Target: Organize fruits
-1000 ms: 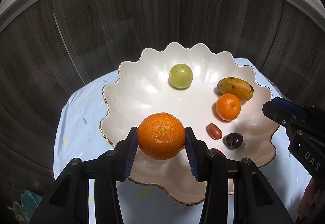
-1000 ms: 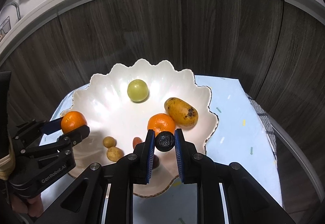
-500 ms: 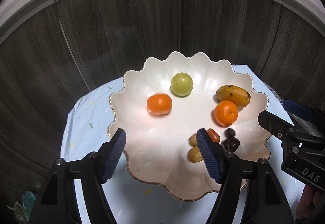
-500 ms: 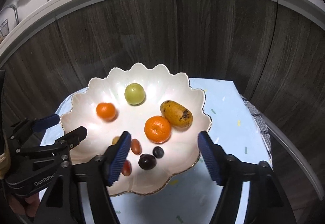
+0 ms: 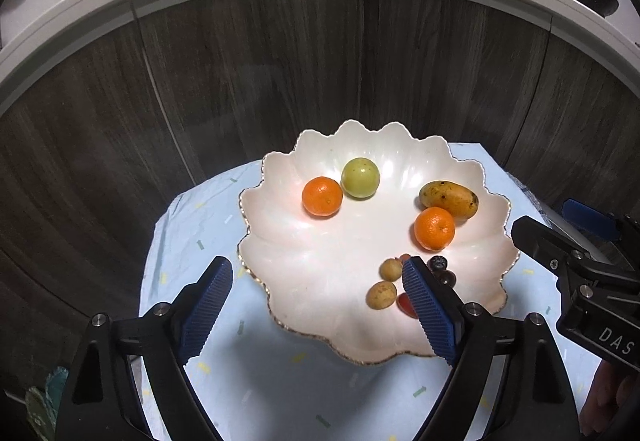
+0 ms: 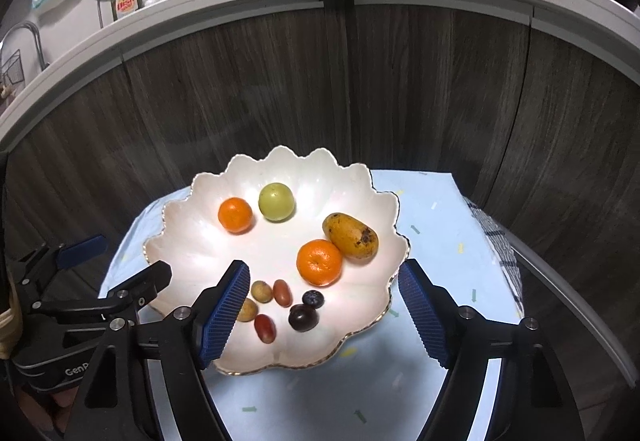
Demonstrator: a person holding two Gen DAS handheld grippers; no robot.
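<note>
**Both grippers open above the fruit plate**

The left gripper (image 5: 316,305) is holding its jaws wide apart with nothing between them; they have just been opening. The right gripper (image 6: 322,311) is doing the same, empty. Below, the white wavy plate (image 6: 192,241) is sitting on the light blue cloth (image 6: 436,217), carrying two oranges (image 6: 319,262), a green fruit (image 6: 276,201), a mango (image 6: 350,237) and small fruits (image 6: 303,317).
</note>
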